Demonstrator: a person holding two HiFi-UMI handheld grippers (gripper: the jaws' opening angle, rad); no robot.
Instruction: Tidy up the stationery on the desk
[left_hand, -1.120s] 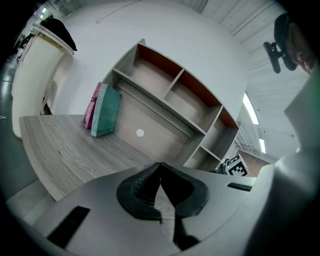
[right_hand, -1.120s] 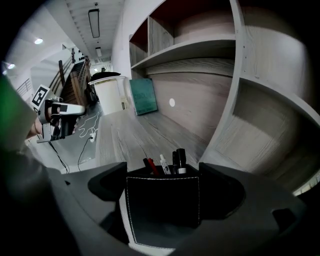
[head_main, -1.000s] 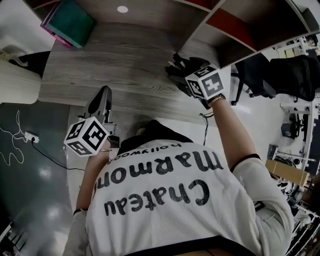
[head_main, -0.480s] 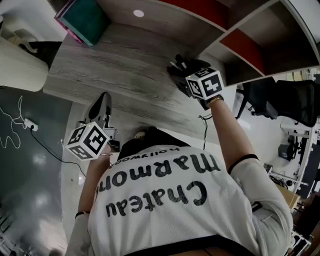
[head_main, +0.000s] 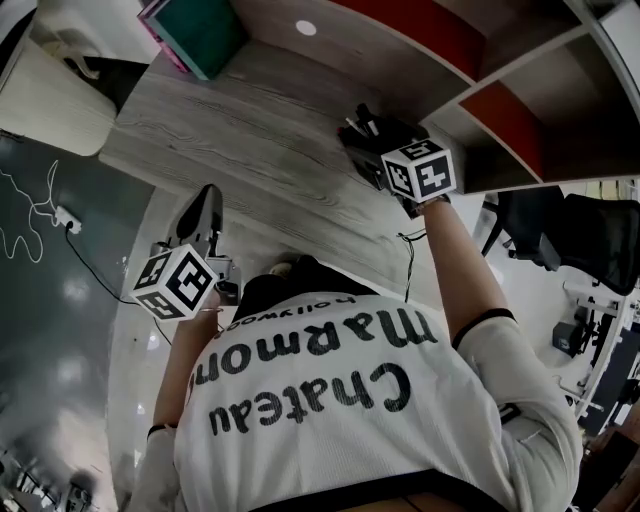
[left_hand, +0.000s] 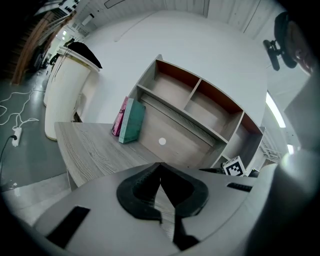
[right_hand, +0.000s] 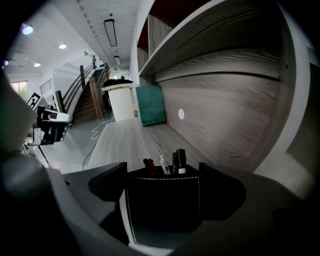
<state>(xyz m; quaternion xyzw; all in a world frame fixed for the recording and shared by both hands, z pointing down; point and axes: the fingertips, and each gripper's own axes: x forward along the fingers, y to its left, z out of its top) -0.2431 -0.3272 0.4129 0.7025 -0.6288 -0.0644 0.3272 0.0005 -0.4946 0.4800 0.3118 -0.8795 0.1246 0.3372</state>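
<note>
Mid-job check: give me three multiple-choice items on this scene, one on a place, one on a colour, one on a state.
1. Where is the teal book?
A. In an upper shelf compartment.
B. Standing at the back of the grey wood-grain desk, beside a pink book.
C. Lying flat on the floor.

2. What colour is the square stitched-edge pen holder with markers in it?
A. Black.
B. Red.
C. White.

3. How are the left tongs?
A. Wide open.
B. Shut on a marker.
C. Shut, with nothing between them.

Answers: B, the left gripper view shows both books upright on the desk by the shelf unit's end. A, the pen holder clamped in the right tongs is black with pale stitching. C, the jaw tips meet and only desk shows behind them.
</note>
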